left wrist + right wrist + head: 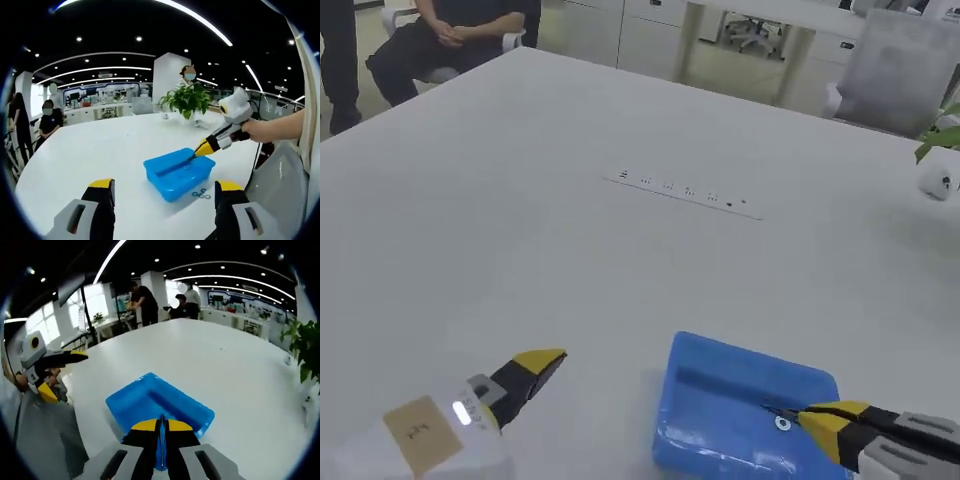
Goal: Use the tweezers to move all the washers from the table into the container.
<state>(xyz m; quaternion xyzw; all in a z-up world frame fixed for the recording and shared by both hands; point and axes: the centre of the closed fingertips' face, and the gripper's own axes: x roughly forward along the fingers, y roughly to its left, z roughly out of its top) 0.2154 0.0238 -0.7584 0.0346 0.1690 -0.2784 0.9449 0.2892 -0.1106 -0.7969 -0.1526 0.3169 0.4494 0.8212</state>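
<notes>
One rectangular blue container (740,362), smooth table (520,200)

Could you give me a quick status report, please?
Left gripper open. Right gripper shut on tweezers over container. Washers lie on table beside it.

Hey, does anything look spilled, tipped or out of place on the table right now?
Nothing stands out. The blue plastic container sits upright on the white table, with small washers lying beside it.

Washers (201,194) too tiny for a count
</notes>
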